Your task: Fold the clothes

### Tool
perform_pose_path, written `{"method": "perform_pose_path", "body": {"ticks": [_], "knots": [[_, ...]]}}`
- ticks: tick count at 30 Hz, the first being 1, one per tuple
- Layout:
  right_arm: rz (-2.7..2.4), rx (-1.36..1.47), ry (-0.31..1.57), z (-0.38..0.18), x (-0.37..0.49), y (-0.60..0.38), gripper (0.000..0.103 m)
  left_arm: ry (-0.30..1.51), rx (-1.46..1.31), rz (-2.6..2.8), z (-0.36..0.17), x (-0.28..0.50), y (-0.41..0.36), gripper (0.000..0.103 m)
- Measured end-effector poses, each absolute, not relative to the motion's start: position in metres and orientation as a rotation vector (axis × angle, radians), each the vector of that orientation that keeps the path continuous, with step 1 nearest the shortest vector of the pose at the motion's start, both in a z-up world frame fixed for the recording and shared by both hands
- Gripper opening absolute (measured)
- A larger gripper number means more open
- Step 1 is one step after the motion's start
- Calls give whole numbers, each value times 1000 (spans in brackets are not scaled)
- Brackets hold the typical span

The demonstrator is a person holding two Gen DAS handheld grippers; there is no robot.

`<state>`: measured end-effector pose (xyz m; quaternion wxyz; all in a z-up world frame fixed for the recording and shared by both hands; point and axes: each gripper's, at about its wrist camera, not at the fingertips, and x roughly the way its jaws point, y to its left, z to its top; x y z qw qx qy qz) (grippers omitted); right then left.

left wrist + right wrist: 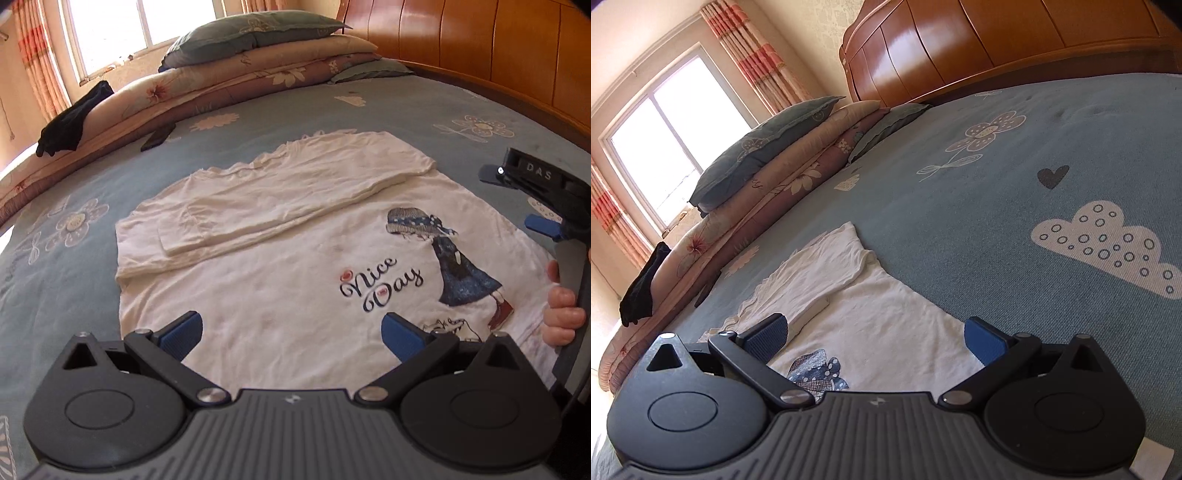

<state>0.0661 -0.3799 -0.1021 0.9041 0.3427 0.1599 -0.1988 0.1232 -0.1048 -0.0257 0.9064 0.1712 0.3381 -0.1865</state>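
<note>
Both grippers' fingers (183,334) spread apart above white shirt (295,258).

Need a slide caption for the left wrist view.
Open left tongs hover over a half-folded white "Nice Day" T-shirt on a blue bedsheet.

The shirt (295,258) lies flat on the bed (74,258), one side folded over onto its middle. Behind it, a stack of quilts (236,70) runs along the bed's far edge, with a pillow (255,33) on top and a dark garment (70,122) draped over the stack's left end (a phone (158,137) lies just before the quilts). The headboard (498,55) stands to the right. The left gripper (291,332) hangs over the shirt's near edge; the right gripper (877,338) is at the shirt's right side.
</note>
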Motion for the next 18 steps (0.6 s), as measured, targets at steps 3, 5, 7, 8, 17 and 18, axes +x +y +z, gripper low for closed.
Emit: {"method": "perform_pose_path", "body": {"ticks": [3, 5, 7, 8, 17, 18], "knots": [[-470, 713, 205, -93, 47, -379, 103, 646, 351, -430, -1, 167, -134, 103], [-475, 709, 134, -85, 38, -379, 103, 646, 369, -473, -4, 197, -165, 103], [-486, 696, 68, -78, 29, -379, 103, 650, 402, -497, -17, 221, -199, 103], [-491, 688, 39, -75, 25, -379, 103, 654, 416, -512, -24, 230, -215, 103], [-476, 685, 1, -70, 18, -391, 103, 689, 462, -618, -82, 265, -313, 103], [-475, 691, 10, -71, 19, -393, 103, 687, 457, -633, -84, 266, -316, 103]]}}
